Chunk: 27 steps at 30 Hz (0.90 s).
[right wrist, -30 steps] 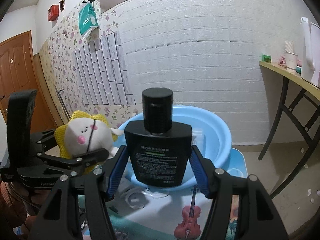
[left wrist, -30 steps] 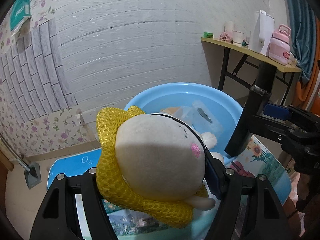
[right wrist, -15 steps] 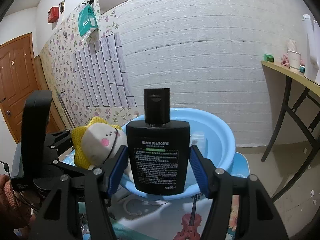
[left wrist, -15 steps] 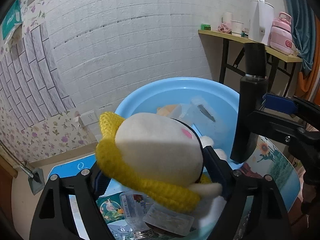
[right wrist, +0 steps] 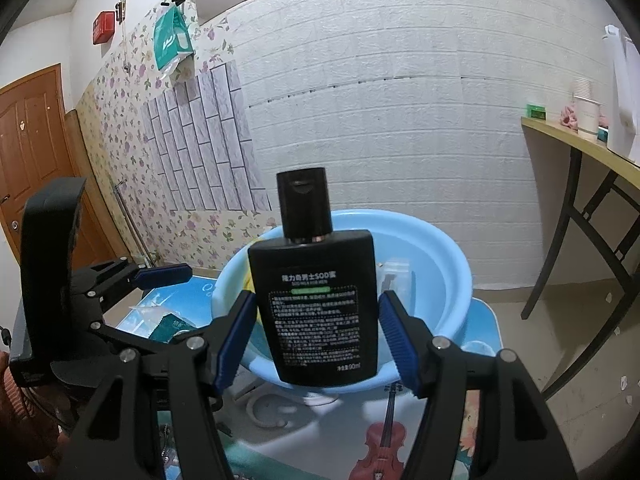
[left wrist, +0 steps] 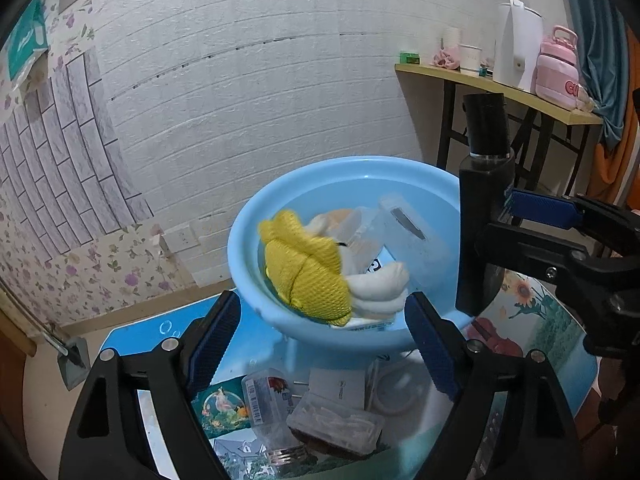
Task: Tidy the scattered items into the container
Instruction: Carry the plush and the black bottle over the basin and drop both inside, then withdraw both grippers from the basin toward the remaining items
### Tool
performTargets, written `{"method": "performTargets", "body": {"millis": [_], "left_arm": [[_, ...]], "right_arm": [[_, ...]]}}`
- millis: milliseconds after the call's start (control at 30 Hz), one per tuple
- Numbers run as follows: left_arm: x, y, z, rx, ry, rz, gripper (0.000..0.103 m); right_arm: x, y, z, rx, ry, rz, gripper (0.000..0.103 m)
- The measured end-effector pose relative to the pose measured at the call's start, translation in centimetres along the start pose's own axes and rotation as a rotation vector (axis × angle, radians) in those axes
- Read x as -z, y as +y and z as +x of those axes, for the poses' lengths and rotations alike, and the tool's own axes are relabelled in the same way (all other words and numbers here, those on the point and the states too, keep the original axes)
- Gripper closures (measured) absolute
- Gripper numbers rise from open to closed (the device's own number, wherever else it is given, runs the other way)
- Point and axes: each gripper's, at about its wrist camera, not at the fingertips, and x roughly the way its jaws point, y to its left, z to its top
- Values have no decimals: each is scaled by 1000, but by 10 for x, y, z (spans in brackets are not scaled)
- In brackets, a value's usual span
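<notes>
The left tool, jaws just spread and empty, hung over the yellow-hatted plush toy dropped in the light-blue plastic basin, while the right tool clenched a black lotion bottle, best carried past the near rim before release.

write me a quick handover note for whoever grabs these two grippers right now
Left gripper: open, empty; its jaws have just been opening, nothing between them.
Right gripper: shut on the black bottle, upright, in front of the blue basin.
Done: the yellow plush toy lies in the basin with a clear plastic box.
Left: put the bottle in the basin, then gather what sits on the table: small jar, white box, clear lidded tray, white ring.
</notes>
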Motion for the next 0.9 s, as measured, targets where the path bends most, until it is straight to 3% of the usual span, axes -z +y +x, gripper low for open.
{"method": "performTargets", "body": {"millis": [467, 900], "left_arm": [[22, 17, -25, -39, 10, -49, 19], [70, 36, -61, -66, 30, -126, 19]], "right_arm": [[10, 3, 0, 7, 51, 19, 40], [36, 26, -25, 31, 104, -2, 40]]}}
